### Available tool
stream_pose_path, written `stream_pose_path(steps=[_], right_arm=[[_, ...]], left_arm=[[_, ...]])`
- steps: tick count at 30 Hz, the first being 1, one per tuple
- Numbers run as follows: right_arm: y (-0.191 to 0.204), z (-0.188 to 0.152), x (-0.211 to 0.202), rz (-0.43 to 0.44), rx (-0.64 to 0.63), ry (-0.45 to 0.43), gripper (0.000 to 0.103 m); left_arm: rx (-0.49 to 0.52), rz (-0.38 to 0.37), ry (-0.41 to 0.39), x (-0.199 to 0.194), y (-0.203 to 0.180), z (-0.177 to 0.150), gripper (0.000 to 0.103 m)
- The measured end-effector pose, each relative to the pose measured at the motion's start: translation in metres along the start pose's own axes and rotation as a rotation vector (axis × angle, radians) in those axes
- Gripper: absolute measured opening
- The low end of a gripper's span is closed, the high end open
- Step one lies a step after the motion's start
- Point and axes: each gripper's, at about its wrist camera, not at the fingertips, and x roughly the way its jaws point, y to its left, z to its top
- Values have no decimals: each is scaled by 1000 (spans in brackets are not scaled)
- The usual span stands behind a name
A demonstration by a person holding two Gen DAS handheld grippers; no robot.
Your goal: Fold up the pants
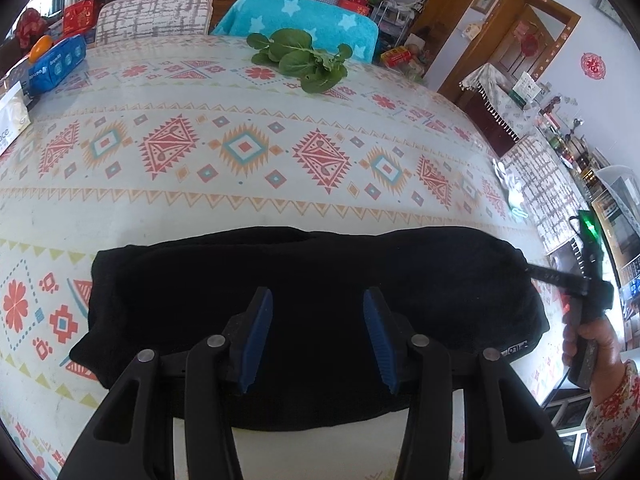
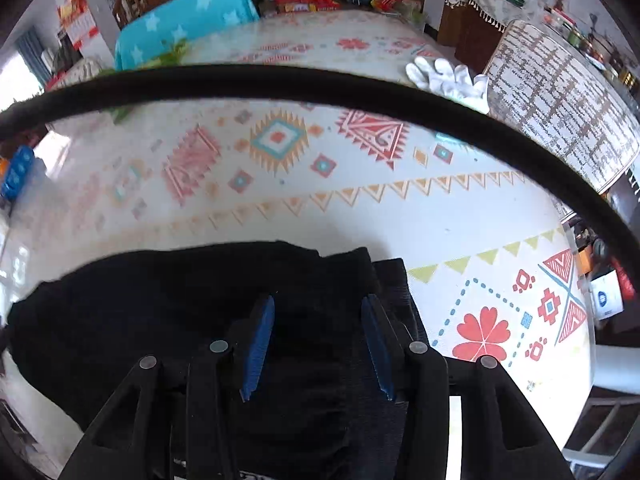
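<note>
Black pants [image 1: 312, 276] lie folded into a wide bundle at the near edge of the patterned table [image 1: 240, 160]. My left gripper [image 1: 318, 300] is open and hovers over the bundle's middle, holding nothing. In the right wrist view the pants [image 2: 160, 304] fill the lower left, with the waistband end [image 2: 394, 284] toward the right. My right gripper [image 2: 318, 304] is open over that end, its blue pads [image 2: 260, 344] apart and empty. The right gripper also shows in the left wrist view [image 1: 588, 280], held by a hand at the pants' right end.
Green leafy vegetables [image 1: 304, 58] lie at the table's far side. A blue package [image 1: 58, 64] and a white box [image 1: 12, 120] sit at the far left. White gloves [image 2: 448, 76] lie at the right edge. A black cable [image 2: 320, 84] arcs across the right wrist view. Chairs stand around the table.
</note>
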Motion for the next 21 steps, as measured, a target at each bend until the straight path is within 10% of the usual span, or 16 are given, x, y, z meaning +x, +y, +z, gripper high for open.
stream_pose_path(steps=[21], right_arm=[[11,-30,-53,31,36,-117,61]], left_arm=[[60,138,99,96,-8,47,46]])
